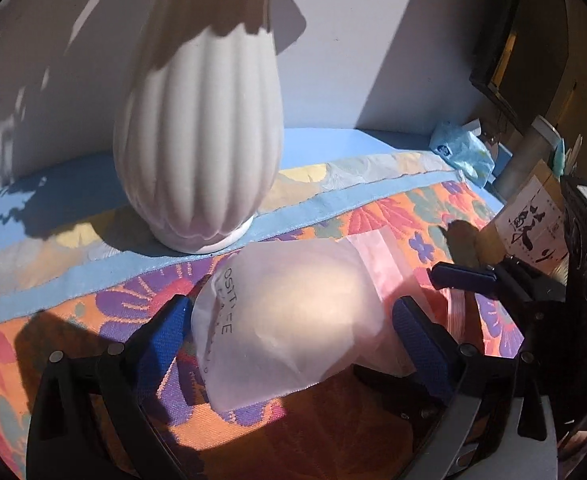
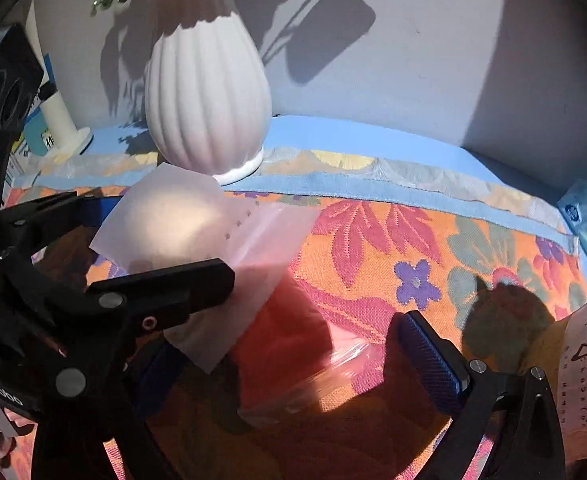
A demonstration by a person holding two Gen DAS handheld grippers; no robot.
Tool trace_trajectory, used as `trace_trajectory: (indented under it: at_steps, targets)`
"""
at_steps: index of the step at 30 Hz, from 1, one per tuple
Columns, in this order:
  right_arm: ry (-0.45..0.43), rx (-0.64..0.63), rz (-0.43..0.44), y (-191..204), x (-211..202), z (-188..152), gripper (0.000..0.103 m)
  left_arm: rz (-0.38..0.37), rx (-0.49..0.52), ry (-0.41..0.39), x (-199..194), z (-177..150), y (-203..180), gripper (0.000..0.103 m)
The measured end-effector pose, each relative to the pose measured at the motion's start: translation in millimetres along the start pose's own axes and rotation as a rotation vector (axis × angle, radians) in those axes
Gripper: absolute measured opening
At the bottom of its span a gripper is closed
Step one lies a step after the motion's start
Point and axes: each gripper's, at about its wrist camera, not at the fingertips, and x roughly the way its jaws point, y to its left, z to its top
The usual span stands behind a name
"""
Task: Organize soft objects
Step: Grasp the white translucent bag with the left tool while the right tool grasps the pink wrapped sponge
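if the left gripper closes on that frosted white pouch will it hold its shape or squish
Probably squish: the frosted pouch bulges like a soft pad inside thin film, so the left gripper, its fingers open on either side, would likely dent it. The film looks smooth, so it may slip. Its flat pink-tinted end lies limp on the tablecloth and would likely droop when lifted.

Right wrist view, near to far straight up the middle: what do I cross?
Clear pink zip bag → white frosted pouch → ribbed white vase → wall.
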Motion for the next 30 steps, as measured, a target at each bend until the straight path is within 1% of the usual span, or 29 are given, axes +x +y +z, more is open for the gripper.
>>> trace_trajectory:
  at_steps: [2,3,4,5,6,7,8,12,15,21,26,30]
  targets:
    - [-0.004,0.006,0.008,-0.9,-0.2,-0.6,0.1,-0.007,-0.009,-0.016,-2.6,-0.4,2.0,0.086]
    - [-0.007,0.008,0.008,-1.3,0.2,-0.7,0.092,-0.014,-0.01,-0.021,-3.5,0.1,2.2,0.065]
    - [-0.019,0.008,0.007,-1.1,-1.8,-0.9,0.083,-0.025,-0.009,-0.021,-3.5,0.0,1.9,0.059]
    - [-0.039,0.006,0.006,-0.6,-5.3,-1.5,0.062,-0.03,-0.006,-0.02,-3.3,0.2,1.3,0.057]
    - [-0.048,0.004,-0.002,0.2,-6.8,-1.3,0.048,-0.029,-0.006,-0.025,-4.1,0.1,1.1,0.053]
    - [-0.05,0.002,-0.002,0.7,-7.5,-0.9,0.044,-0.029,-0.008,-0.033,-6.3,0.0,2.1,0.053]
    - [-0.053,0.004,0.016,0.5,-8.3,-0.4,0.04,-0.028,-0.016,-0.043,-8.1,0.2,3.4,0.053]
    - [-0.062,0.029,0.022,-2.5,-10.2,0.7,0.038,-0.043,-0.055,-0.072,-14.0,0.0,11.0,0.052]
    - [-0.071,0.062,0.024,-6.8,-12.3,1.8,0.038,-0.047,-0.053,-0.078,-15.3,0.1,10.7,0.052]
    - [-0.101,0.151,0.07,-22.9,-18.0,-0.2,0.038,-0.05,-0.06,-0.085,-17.7,-0.1,13.4,0.052]
    - [-0.152,0.186,0.059,-28.7,-28.4,-2.6,0.038,-0.033,-0.044,-0.09,-19.3,-0.6,10.7,0.052]
    - [-0.207,0.19,0.043,-29.6,-38.8,-5.1,0.038,0.0,-0.018,-0.123,-25.0,-1.9,3.1,0.052]
